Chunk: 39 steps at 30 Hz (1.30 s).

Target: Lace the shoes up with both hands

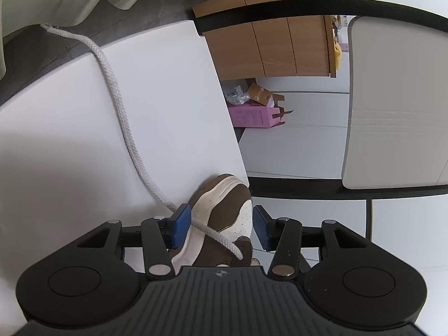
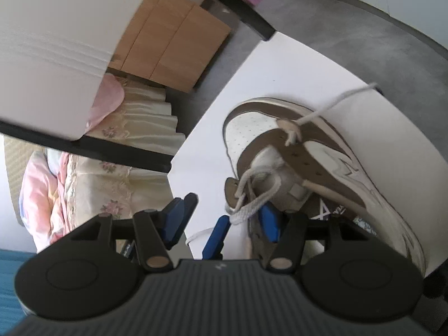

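Note:
A brown-and-white sneaker (image 2: 322,151) lies on the white table (image 2: 252,70), toe toward the upper left. One white lace strand (image 2: 336,103) leaves a front eyelet and runs to the table's far edge. A flat lace end (image 2: 252,205) hangs from the throat, close to my right gripper's right pad (image 2: 270,221). My right gripper (image 2: 222,204) stands wide open. Two more fingers reach in between; they look like my left gripper (image 2: 210,210), bare table between them. In the left wrist view my left gripper (image 1: 221,208) is half open, the sneaker's forefoot (image 1: 224,193) showing beyond its pads, the lace (image 1: 120,117) trailing away left.
The table's side edge (image 1: 232,128) runs just past the toe. Beyond it are a wooden cabinet (image 1: 266,44), a pink box (image 1: 252,114) on the floor and a white black-framed piece of furniture (image 1: 392,98). A bed with floral linen (image 2: 117,168) lies below the table's edge.

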{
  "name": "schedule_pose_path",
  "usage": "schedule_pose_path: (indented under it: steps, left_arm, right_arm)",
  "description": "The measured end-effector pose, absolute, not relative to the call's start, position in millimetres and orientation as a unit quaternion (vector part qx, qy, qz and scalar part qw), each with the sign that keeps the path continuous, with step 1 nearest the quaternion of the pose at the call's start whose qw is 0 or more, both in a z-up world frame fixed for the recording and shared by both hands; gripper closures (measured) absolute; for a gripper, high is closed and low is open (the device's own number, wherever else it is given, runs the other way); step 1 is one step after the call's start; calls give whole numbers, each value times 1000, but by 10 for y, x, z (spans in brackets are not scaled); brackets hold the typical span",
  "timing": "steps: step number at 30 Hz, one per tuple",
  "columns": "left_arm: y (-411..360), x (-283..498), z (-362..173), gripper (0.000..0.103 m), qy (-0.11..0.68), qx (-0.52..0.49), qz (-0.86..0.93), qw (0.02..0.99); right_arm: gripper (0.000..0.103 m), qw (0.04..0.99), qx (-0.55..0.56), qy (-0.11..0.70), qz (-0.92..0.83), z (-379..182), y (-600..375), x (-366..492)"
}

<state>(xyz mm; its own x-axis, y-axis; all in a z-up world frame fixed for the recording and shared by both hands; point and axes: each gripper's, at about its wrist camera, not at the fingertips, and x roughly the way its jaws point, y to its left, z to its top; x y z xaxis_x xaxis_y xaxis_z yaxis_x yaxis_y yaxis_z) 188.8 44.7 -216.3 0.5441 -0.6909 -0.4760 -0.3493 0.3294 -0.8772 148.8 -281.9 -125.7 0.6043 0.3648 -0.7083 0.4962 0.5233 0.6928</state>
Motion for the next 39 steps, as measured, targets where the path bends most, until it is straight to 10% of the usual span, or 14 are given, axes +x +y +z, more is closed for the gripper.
schedule_pose_path:
  steps: [26,33,39]
  left_arm:
    - [311,1851,-2276,50,471,-592,-116,643]
    - [315,1811,-2397,52,470,-613,-101,626]
    - [257,1818,-2440,71,476,-620,-96,616]
  right_arm:
    - [45,884,346,293,116,-710,-2995,1354]
    - [44,885,276,372,-43,-889,-3397,1178]
    - [44,886,250,389,-10,-989,-3375,1013]
